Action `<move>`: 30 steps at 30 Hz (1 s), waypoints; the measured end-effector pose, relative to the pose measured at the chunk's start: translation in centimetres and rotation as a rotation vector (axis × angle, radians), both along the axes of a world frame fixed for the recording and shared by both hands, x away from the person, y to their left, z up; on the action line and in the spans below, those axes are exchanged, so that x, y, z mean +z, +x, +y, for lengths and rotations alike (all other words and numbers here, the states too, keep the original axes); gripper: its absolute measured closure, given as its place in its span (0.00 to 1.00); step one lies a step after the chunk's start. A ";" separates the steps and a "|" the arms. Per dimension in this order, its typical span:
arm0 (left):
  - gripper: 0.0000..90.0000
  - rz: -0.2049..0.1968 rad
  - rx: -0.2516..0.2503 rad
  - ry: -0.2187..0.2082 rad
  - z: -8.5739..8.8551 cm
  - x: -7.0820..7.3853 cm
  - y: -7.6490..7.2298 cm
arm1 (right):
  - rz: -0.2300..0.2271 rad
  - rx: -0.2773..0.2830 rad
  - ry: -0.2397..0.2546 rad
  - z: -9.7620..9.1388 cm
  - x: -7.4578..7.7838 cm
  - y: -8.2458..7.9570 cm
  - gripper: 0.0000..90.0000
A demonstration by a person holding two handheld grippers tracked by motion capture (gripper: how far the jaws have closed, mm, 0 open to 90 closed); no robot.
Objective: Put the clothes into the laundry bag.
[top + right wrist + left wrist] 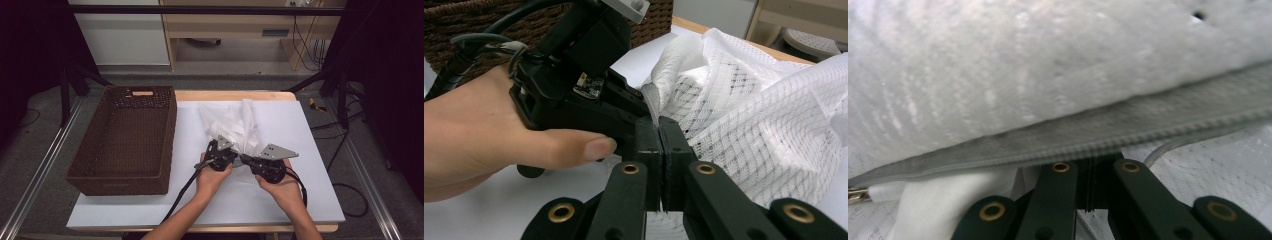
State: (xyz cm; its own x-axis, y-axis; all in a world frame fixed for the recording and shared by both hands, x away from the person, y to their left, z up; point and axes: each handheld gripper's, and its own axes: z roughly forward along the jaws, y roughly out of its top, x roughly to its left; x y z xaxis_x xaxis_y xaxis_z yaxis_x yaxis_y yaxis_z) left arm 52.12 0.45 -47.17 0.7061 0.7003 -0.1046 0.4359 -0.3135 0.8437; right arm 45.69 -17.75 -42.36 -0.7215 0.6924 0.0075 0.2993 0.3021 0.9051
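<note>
Mid-table on white sheet (300,195): white mesh laundry bag (235,127), zipper edge nearest you. Your left gripper (231,156) clamped on zipper tape; right gripper (245,159) pinched on mesh beside it. Wicker basket (125,145) at 9 o'clock.

mesh bag (1013,75) blurred, zipper (1098,137) ends cut off

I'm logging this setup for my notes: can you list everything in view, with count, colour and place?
mesh bag: one, white, crumpled at the table's middle, grey zipper edge
basket: one, dark brown wicker, left of the bag
table cover: one, white, over the wooden tabletop
left gripper: one, black, shut on the bag's zipper edge
right gripper: one, black, shut on the bag beside the left
hands: two, holding the grippers
</note>
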 end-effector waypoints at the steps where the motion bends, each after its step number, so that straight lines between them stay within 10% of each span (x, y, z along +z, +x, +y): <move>1: 1.00 0.001 0.001 0.004 0.1 0.0 0.0 | 0.002 0.002 0.001 0.0 0.0 0.0 0.99; 30: 1.00 -0.053 -0.081 0.064 0.9 0.6 -4.1 | -0.012 0.082 -0.035 0.4 1.6 -4.0 0.99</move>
